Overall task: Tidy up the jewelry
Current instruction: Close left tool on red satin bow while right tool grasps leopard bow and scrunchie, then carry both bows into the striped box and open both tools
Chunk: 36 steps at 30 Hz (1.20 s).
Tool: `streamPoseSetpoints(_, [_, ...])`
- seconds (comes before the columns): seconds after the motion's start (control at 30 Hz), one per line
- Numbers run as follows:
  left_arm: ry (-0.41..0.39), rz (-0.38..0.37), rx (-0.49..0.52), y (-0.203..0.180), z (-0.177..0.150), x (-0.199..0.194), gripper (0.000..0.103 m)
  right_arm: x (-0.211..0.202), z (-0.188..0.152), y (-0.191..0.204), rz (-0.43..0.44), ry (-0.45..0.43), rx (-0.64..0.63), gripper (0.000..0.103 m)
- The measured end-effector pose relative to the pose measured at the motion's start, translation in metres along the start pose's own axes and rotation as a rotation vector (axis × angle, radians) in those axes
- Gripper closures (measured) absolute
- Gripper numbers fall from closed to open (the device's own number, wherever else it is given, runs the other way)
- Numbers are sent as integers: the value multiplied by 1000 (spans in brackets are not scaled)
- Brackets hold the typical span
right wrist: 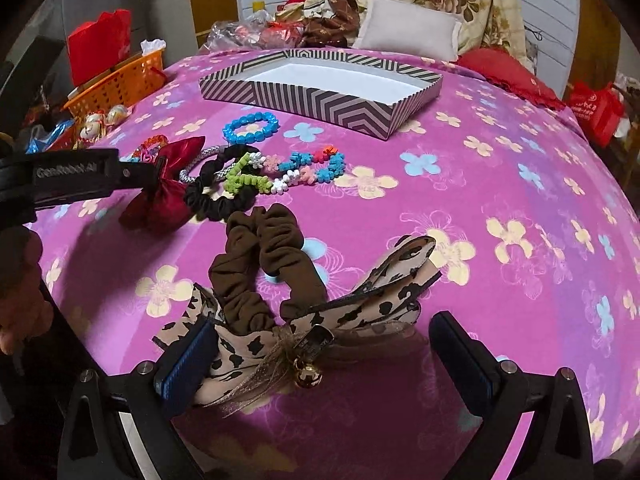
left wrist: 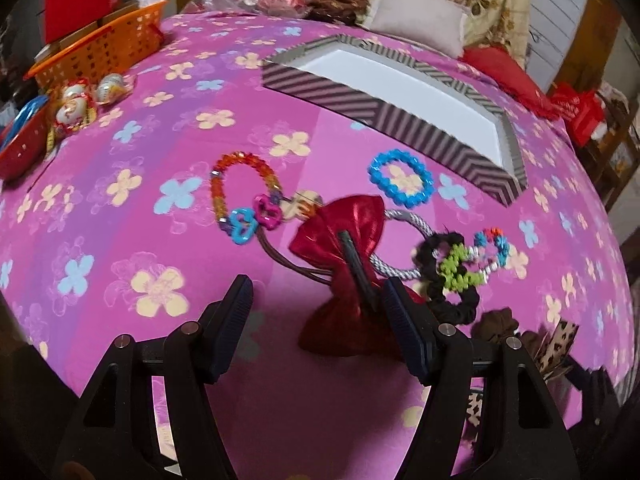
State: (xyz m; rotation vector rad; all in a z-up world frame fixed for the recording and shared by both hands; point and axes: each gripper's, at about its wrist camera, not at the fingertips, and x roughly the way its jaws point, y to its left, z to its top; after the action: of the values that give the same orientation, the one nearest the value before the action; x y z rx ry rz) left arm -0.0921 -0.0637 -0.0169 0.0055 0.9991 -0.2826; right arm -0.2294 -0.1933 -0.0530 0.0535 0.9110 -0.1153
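Red satin bow [left wrist: 340, 264] lies on the pink flowered bed [left wrist: 120, 240], nearer than the striped box [left wrist: 400, 92]. The left tool [left wrist: 316, 320] hangs open around it. The right tool [right wrist: 324, 356] gapes over a leopard-print bow [right wrist: 360, 304], also nearer than the box.

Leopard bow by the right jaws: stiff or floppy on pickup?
Likely floppy: the leopard bow is thin ribbon with loops sagging onto the cloth. Probably light. The small bell may swing, and the brown scrunchie lying across it could drag along.

Glossy satin bow [left wrist: 340, 240], matt cloth scrunchie [right wrist: 260, 264]
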Motion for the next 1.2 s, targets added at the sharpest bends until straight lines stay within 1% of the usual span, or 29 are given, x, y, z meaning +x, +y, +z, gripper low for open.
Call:
streamPoseSetpoints(0.13, [15,-2,22,-9,1,8,36,-1,-1,-1,4,-10,-4,0])
streamPoseSetpoints(0.2, [37,17,35,-11,2,15,36,-1,-2,0,3,-17,-8,0])
streamPoseSetpoints(0.23, [46,15,30,-10,2,18,36,-1,-3,0,5,-24,-10,1])
streamPoseSetpoints(0.27, [40,12,26,-9,1,18,40,-2,-4,1,8,-34,-16,3])
streamPoseSetpoints(0.3, [28,11,23,-6,0,17,47,-4,-5,2,17,-47,-27,12])
streamPoseSetpoints(0.33, [19,20,26,-4,0,16,60,-6,-5,4,22,-57,-37,26])
streamPoseSetpoints(0.37, [20,17,28,-2,0,16,78,-8,-4,5,29,-65,-44,36])
streamPoseSetpoints(0.4, [23,8,25,1,1,15,84,-10,-4,6,36,-71,-51,56])
streamPoseSetpoints(0.43, [31,-12,14,5,1,15,85,-11,-3,8,41,-72,-59,62])
streamPoseSetpoints(0.47, [38,-30,5,9,2,14,88,-11,-4,9,47,-70,-69,62])
streamPoseSetpoints(0.5, [43,-41,2,10,2,14,88,-11,-4,10,49,-72,-72,63])
streamPoseSetpoints(0.57, [44,-56,3,15,1,10,89,-12,-3,8,81,-68,-53,64])
streamPoseSetpoints(0.6, [36,-50,10,15,1,7,89,-14,-1,4,122,-69,-24,65])
streamPoseSetpoints(0.67, [14,-36,26,13,1,-1,89,-18,2,-2,158,-83,13,65])
streamPoseSetpoints(0.83, [-43,-43,61,10,11,-22,89,-24,13,-7,190,-100,41,65])
streamPoseSetpoints(1.0, [-83,-42,81,5,28,-32,89,-33,31,-12,194,-137,35,65])
streamPoseSetpoints(1.2, [-124,-19,99,-3,56,-36,89,-40,69,-21,155,-202,10,65])
